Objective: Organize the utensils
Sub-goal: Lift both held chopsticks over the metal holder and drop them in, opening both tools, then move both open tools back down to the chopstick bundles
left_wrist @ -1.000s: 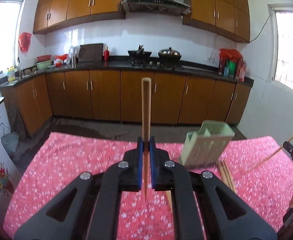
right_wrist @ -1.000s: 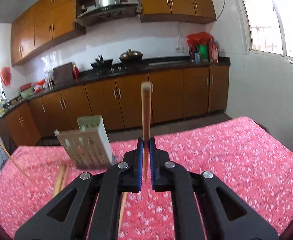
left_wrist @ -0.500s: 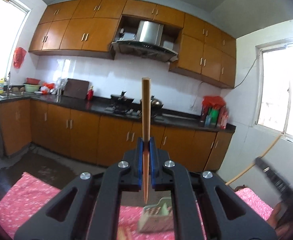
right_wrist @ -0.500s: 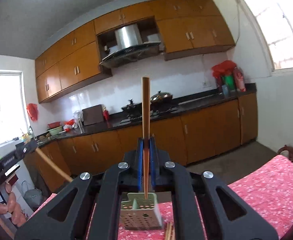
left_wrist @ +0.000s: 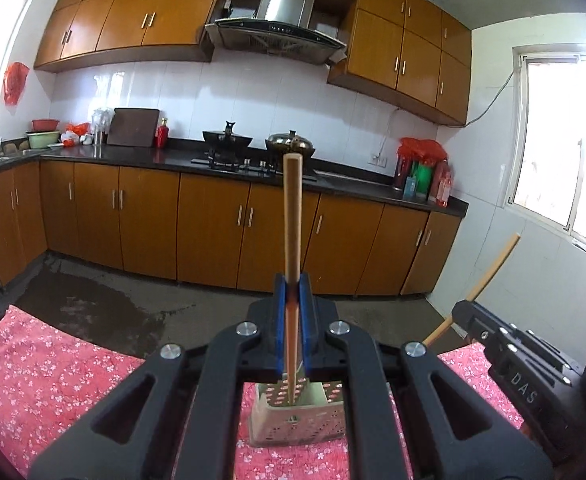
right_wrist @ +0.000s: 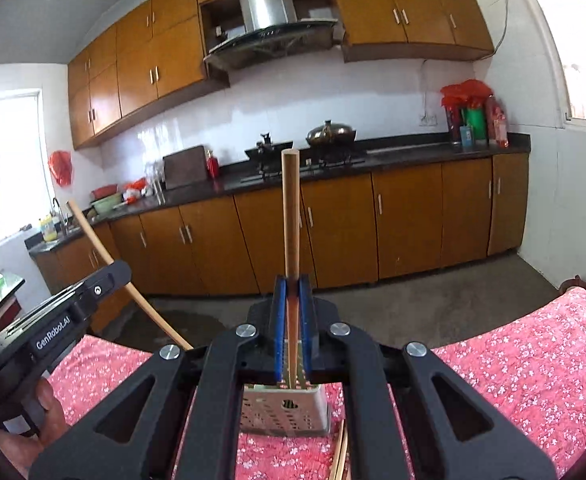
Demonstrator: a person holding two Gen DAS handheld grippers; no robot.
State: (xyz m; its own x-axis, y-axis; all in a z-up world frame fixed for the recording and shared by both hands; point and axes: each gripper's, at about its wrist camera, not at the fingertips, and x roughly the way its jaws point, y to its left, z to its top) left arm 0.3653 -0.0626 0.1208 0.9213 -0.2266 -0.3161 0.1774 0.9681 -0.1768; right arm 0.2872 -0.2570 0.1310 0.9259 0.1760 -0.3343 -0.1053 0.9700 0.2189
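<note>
Your left claw [left_wrist: 292,292] pinches one chopstick [left_wrist: 292,216], your right claw [right_wrist: 292,292] another [right_wrist: 290,216], both poised above the green holder [right_wrist: 285,412] mid-worktop. Neither is in yet; loose chopsticks [right_wrist: 341,456] lie beside the holder.

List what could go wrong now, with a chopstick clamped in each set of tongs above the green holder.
1. The left tongs and right tongs aim both chopsticks at one small holder, so they may collide.
2. The light holder could tip if a tip strikes its rim.
3. Loose chopsticks lying beside it may be knocked away.
</note>
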